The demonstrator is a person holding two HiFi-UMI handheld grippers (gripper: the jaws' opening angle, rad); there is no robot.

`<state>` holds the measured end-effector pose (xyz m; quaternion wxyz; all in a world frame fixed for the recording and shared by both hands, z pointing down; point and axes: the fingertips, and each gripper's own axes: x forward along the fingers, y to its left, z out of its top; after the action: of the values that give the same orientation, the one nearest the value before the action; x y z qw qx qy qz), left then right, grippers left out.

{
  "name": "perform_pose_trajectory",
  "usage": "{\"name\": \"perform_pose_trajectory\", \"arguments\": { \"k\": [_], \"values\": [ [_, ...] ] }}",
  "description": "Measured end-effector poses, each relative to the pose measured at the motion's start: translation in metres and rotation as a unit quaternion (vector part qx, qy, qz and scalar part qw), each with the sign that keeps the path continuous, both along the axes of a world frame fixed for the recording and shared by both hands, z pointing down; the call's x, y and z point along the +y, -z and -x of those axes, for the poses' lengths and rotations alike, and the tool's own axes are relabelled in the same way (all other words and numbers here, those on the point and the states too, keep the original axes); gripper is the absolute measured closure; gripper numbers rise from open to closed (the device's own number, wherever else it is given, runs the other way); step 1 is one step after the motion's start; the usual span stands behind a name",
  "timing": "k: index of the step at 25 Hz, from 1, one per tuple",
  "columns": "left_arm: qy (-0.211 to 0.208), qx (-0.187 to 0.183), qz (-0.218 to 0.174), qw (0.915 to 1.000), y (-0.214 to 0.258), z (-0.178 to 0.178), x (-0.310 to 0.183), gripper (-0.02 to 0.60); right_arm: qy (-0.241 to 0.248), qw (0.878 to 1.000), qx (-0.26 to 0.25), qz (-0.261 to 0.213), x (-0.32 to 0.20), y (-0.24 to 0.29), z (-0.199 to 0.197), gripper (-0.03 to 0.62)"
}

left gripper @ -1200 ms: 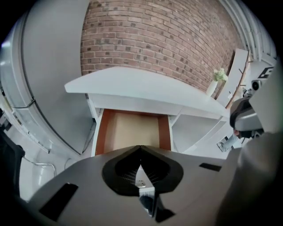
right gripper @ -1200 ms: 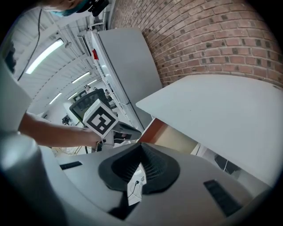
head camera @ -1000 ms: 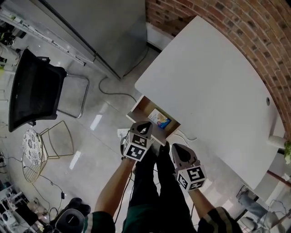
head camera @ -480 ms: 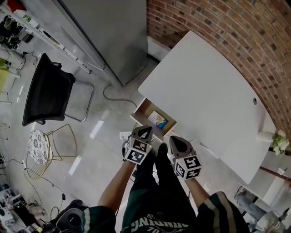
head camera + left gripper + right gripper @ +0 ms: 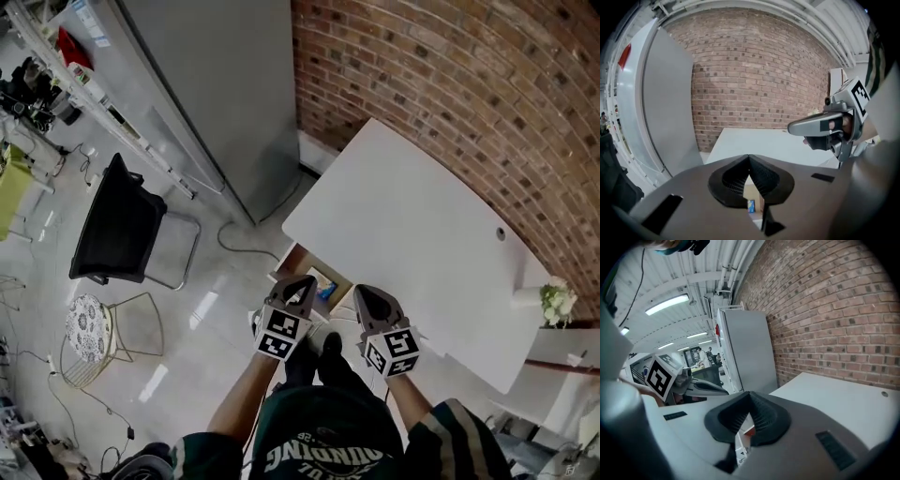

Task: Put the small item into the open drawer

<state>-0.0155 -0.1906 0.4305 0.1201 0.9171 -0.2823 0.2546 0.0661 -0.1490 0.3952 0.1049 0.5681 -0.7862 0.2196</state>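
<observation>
The small item (image 5: 325, 284), which shows blue to us, lies inside the open drawer (image 5: 298, 261), which juts out from under the near left edge of the white table (image 5: 412, 234). The brick wall (image 5: 469, 84) runs along the far side, and the tall grey cabinet (image 5: 216, 84) stands against it to the left of the table. Further left on the floor we see a black chair (image 5: 117, 230), with a round wire stool (image 5: 89, 328) nearer to us. A small white vase of flowers (image 5: 555, 302) stands at the table's right end. Just above the drawer we hold the left gripper (image 5: 302, 279), jaws pressed together on nothing, and beside it the right gripper (image 5: 366, 292), likewise closed and empty.
</observation>
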Motion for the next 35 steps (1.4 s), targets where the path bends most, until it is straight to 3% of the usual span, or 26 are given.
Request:
{"name": "perform_pose_trajectory", "arguments": {
  "k": [8, 14, 35],
  "values": [
    [0.016, 0.043, -0.076, 0.9961, 0.091, -0.002, -0.018, 0.568, -0.01, 0.998, 0.006, -0.066, -0.013, 0.063, -0.014, 0.571],
    [0.014, 0.053, -0.103, 0.9931, 0.12, -0.01, -0.026, 0.568, -0.014, 0.995, 0.013, -0.095, -0.023, 0.086, -0.023, 0.571],
    [0.006, 0.049, -0.097, 0.9941, 0.117, -0.015, -0.02, 0.568, -0.004, 0.996, 0.008, -0.087, -0.017, 0.083, -0.016, 0.571]
  ]
}}
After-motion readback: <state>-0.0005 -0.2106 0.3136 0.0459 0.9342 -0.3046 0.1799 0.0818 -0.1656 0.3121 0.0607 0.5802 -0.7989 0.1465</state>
